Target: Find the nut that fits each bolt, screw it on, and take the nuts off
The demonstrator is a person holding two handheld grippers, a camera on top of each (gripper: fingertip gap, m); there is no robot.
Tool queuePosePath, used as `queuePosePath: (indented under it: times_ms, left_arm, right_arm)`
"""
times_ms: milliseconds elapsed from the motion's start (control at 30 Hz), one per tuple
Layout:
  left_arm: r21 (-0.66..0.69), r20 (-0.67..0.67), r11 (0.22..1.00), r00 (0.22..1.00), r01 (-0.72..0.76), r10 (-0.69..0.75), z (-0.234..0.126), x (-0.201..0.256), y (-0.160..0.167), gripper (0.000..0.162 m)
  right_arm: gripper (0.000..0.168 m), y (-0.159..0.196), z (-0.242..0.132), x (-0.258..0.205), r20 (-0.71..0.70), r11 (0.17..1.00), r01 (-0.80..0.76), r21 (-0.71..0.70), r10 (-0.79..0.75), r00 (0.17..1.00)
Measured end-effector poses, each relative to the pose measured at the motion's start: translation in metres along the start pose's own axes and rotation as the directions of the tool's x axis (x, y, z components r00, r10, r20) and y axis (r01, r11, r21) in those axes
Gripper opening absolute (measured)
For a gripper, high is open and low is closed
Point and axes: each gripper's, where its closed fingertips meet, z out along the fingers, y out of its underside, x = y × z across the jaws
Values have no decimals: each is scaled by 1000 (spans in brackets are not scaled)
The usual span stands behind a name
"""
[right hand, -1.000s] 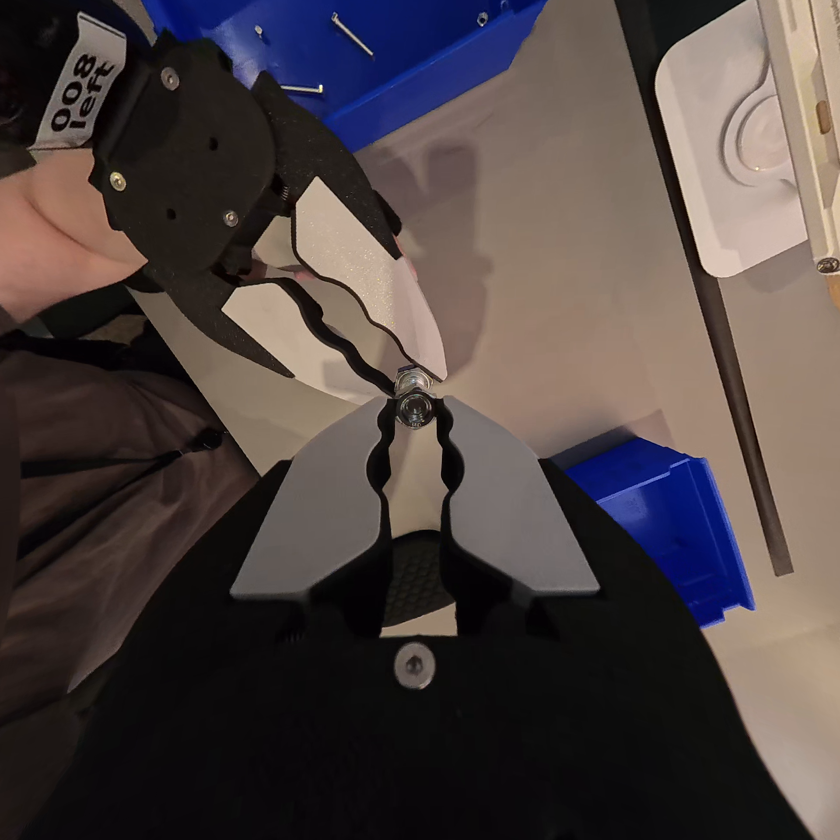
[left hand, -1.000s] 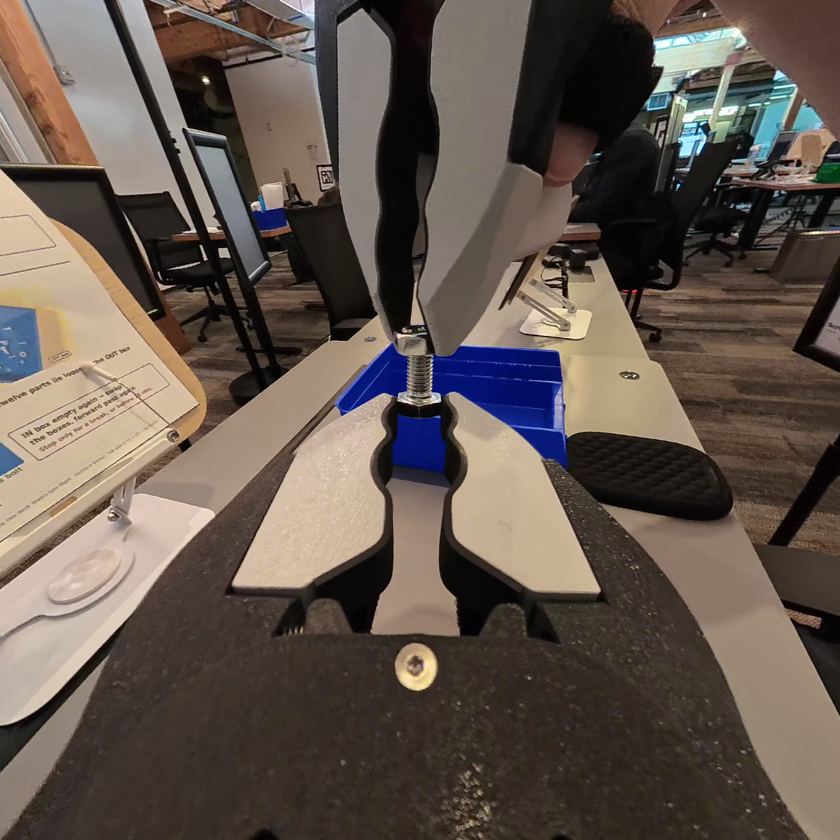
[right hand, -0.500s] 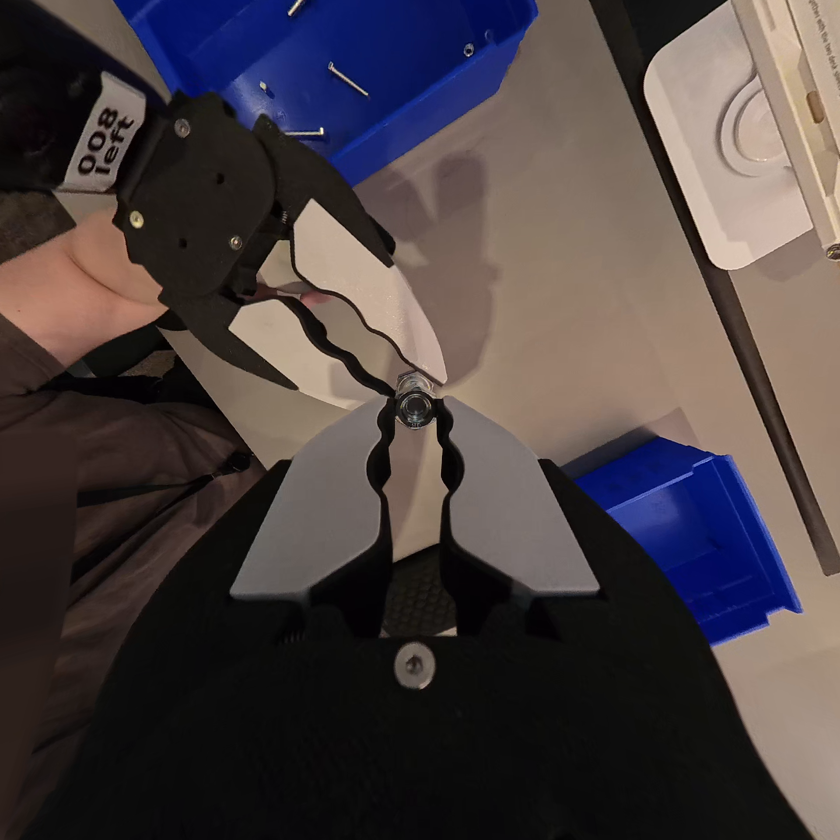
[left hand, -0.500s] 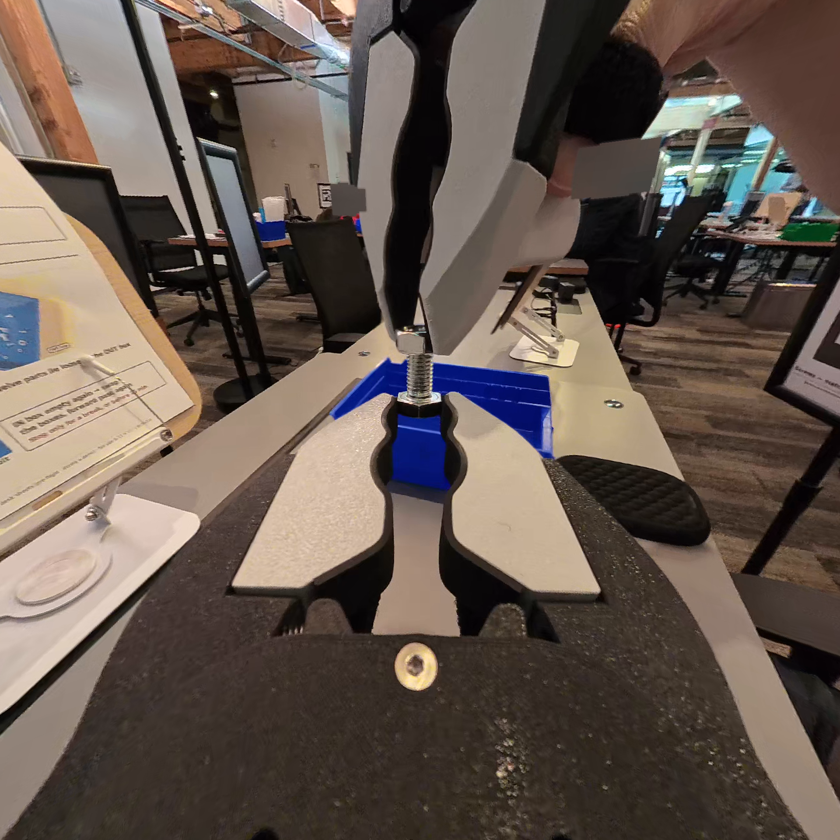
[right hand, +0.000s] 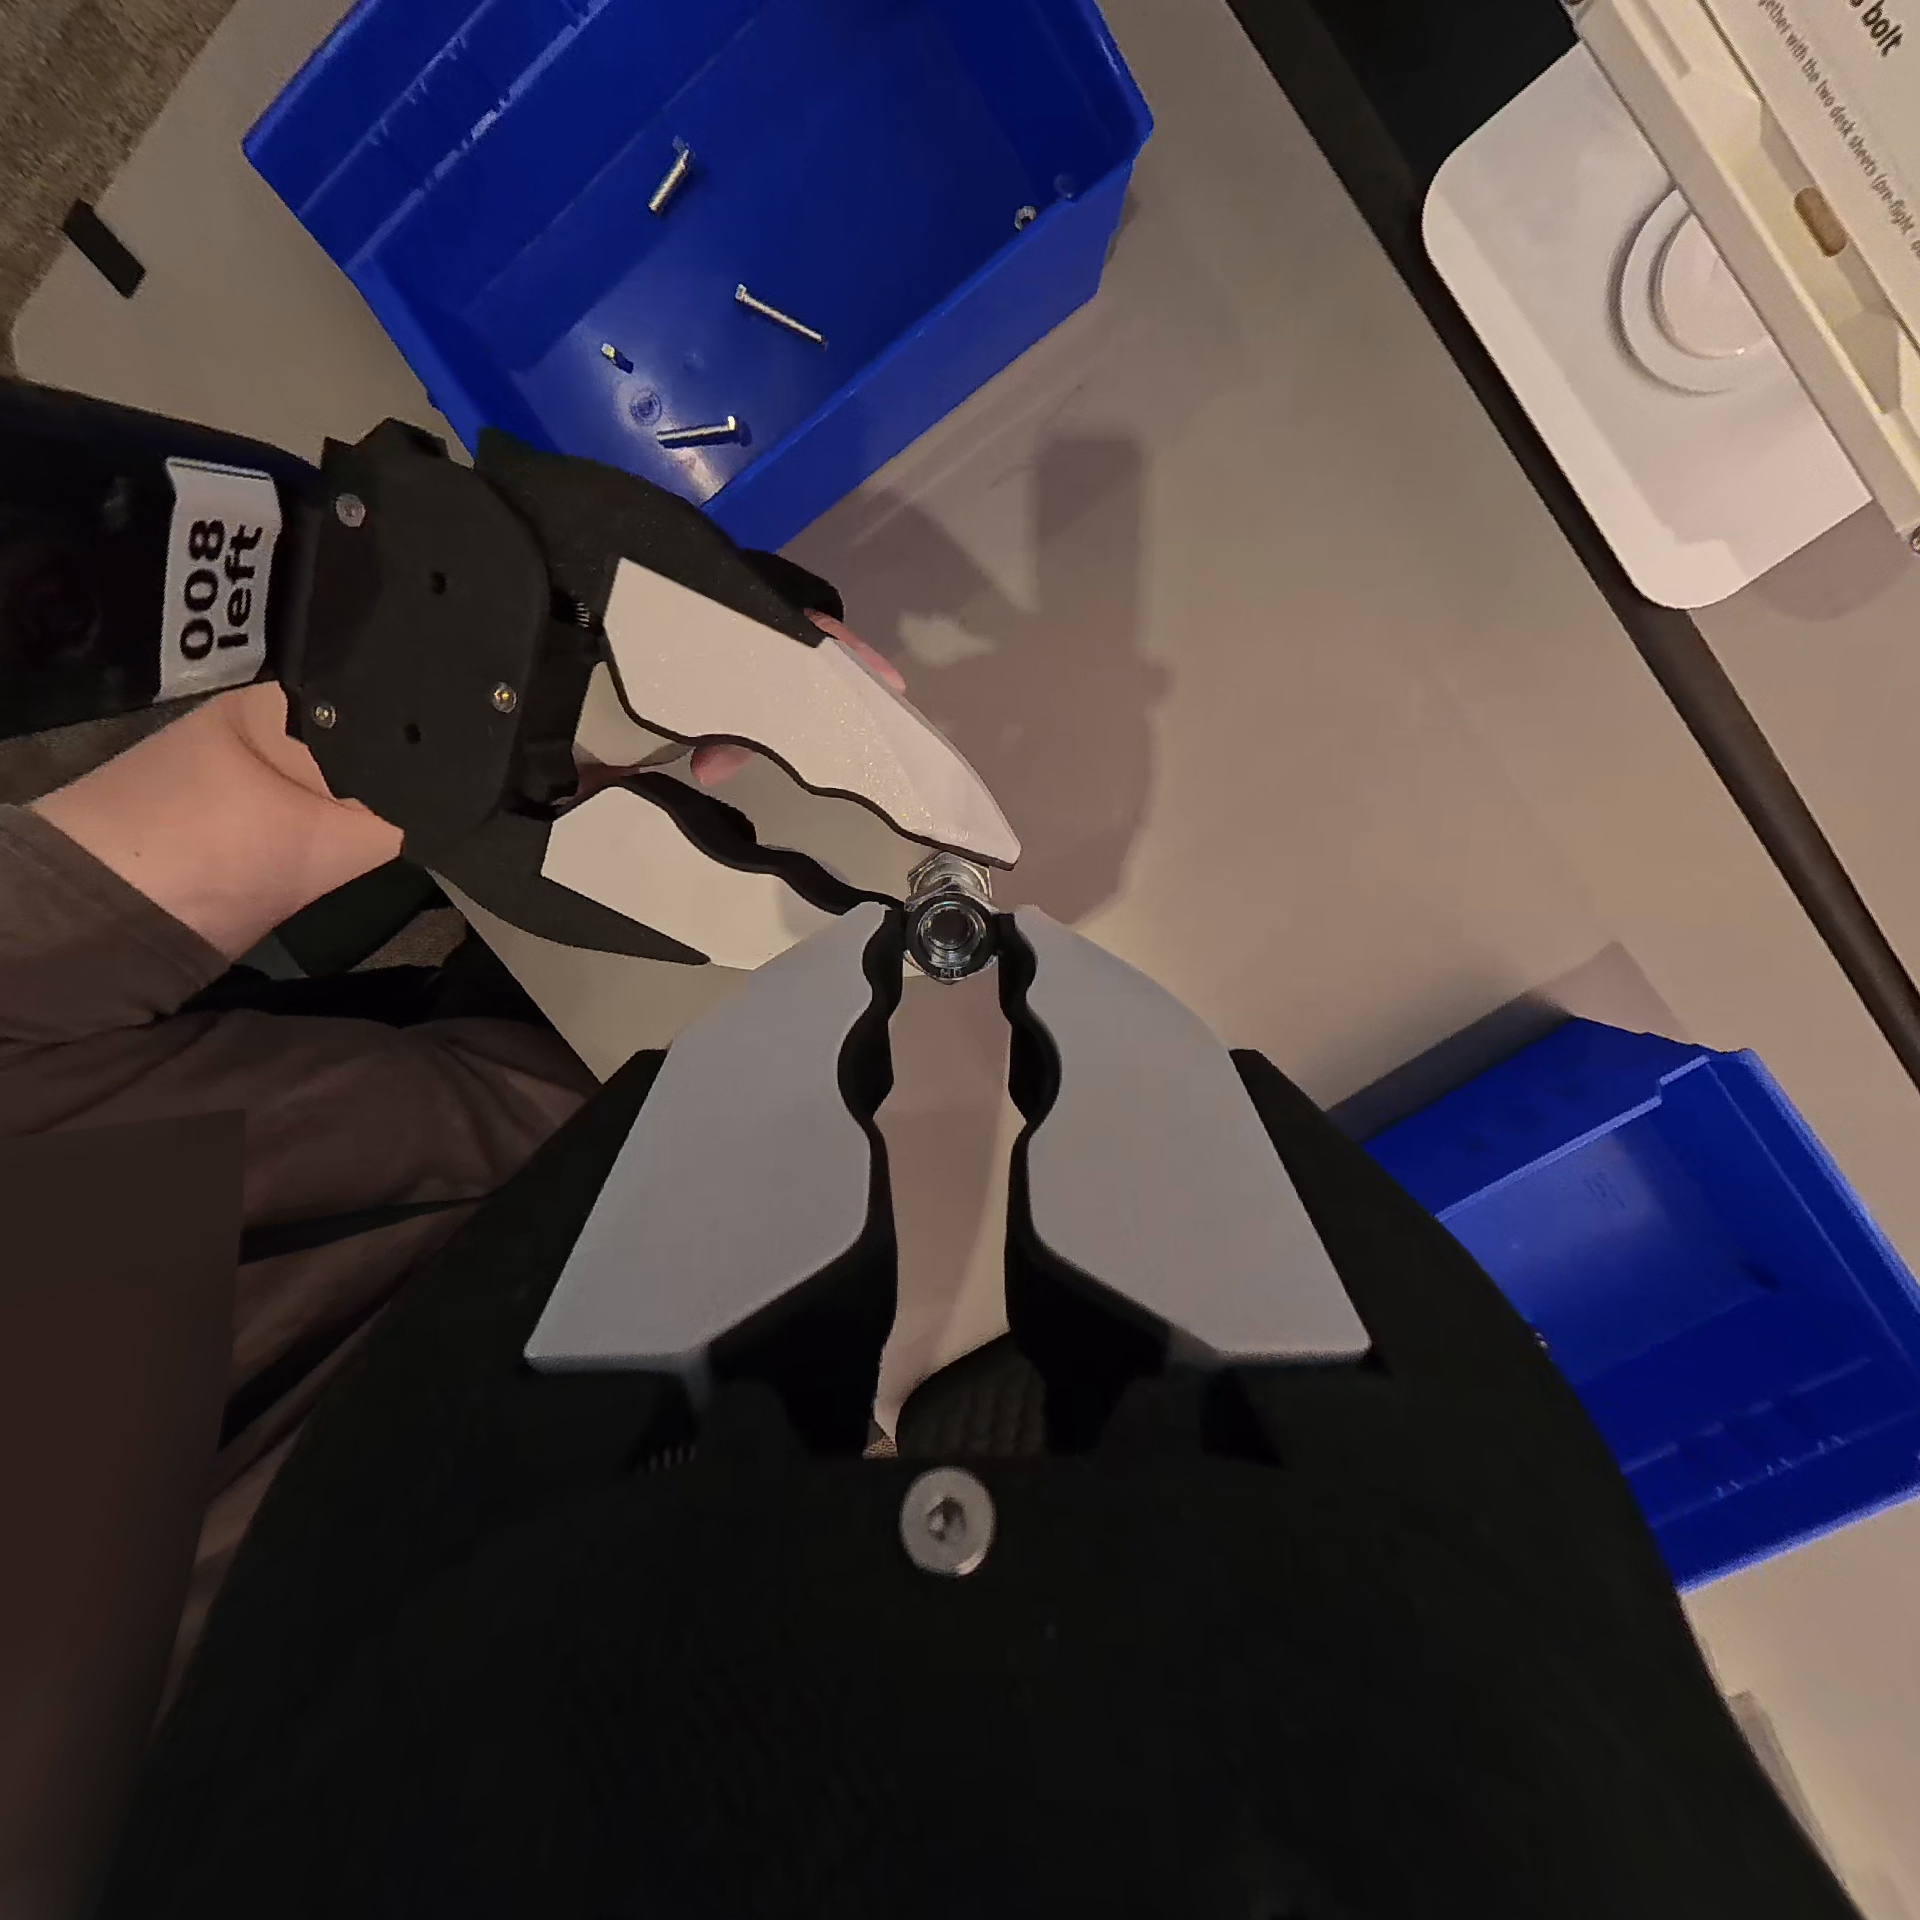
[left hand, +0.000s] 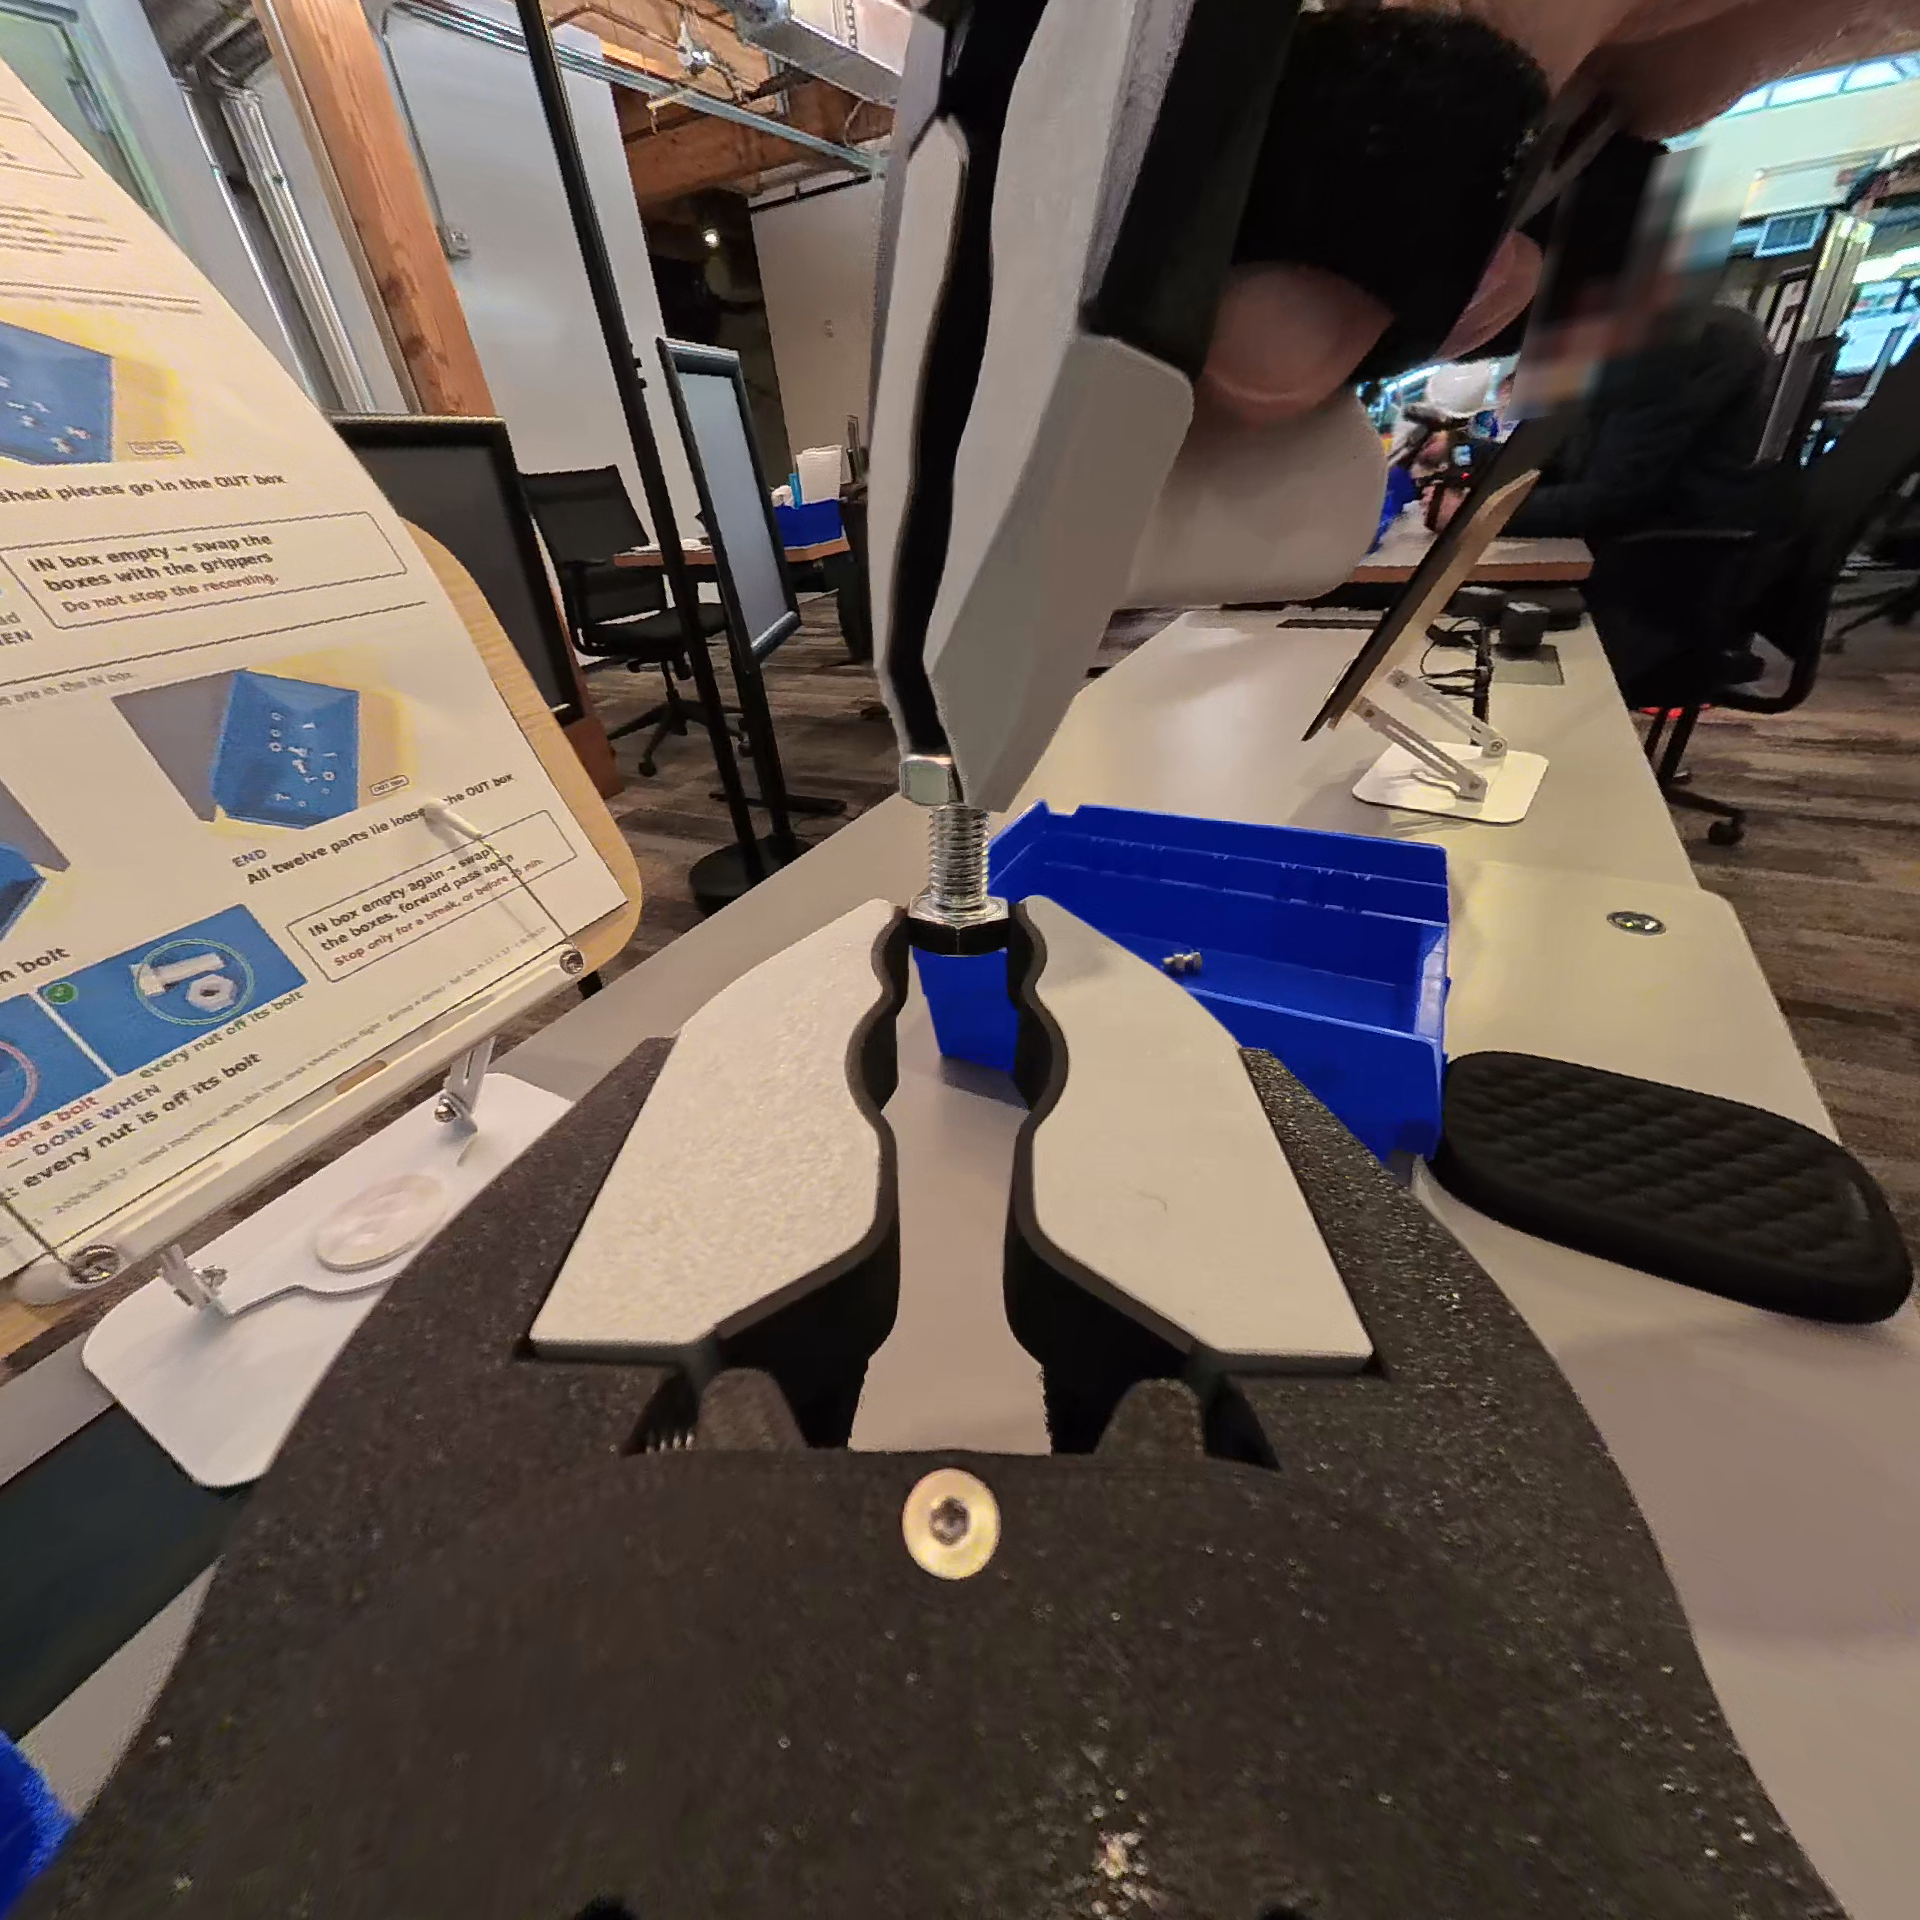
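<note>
- Table [left hand: 1662, 1455]: a grey bench runs ahead of you. Both grippers meet in the air above it.
- Sheet [left hand: 260, 727]: a printed instruction sheet leans on a stand to your left.
- Bins: one blue bin [right hand: 883, 156] near your left hand holds a few loose bolts. A second blue bin [left hand: 1299, 904] sits just beyond the left gripper, with a small part or two in it.
- Pad [left hand: 1662, 1174]: a black quilted pad lies on the table just beside the second bin.
- Right gripper [right hand: 948, 940]: it comes down from above. Its jaws are closed on the upper end of the bolt, which looks like the head.
- Left gripper [left hand: 956, 935]: it lies level, with its jaws closed on the nut from both sides.
- Bolt [left hand: 958, 852]: it stands nearly upright between the two grippers, with bare thread showing between them.
- Nut [left hand: 956, 920]: it sits at the low end of the thread, far from the head. Whether it is going on or coming off cannot be told.
- Doing the step well, as a judgement: hold the nut steady in the left gripper and twist the bolt with the right. Line the bolt up straight through the nut so the thread does not bind. Grip the nut on its flats, and regrip between short turns so that neither part drops.
</note>
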Motion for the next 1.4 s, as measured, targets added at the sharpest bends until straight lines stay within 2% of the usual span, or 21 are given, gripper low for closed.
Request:
queuePosePath:
  times_ms: [800, 1100, 1267, 1400]
  left_arm:
    - [45, -30, 999, 999, 23, -22, -6, 0, -9, 17]
    - [52, -57, 997, 997, 50, -47, -7, 1, -11, 17]
    - [57, -69, 997, 996, 58, -55, -7, 2, -11, 17]
    - [54, -95, 997, 994, 60, -54, -8, 5, -12, 17]
  right_arm:
    - [20, -6, -6, -8, -18, 994, 112, 16, -111, 994]
    - [26, -9, -8, -8, -32, 988, 147, 35, -146, 989]
    - [38, -17, -12, -6, -53, 978, 191, 88, -187, 981]
    - [45, -28, -26, -18, -52, 929, 307, 209, -303, 952]
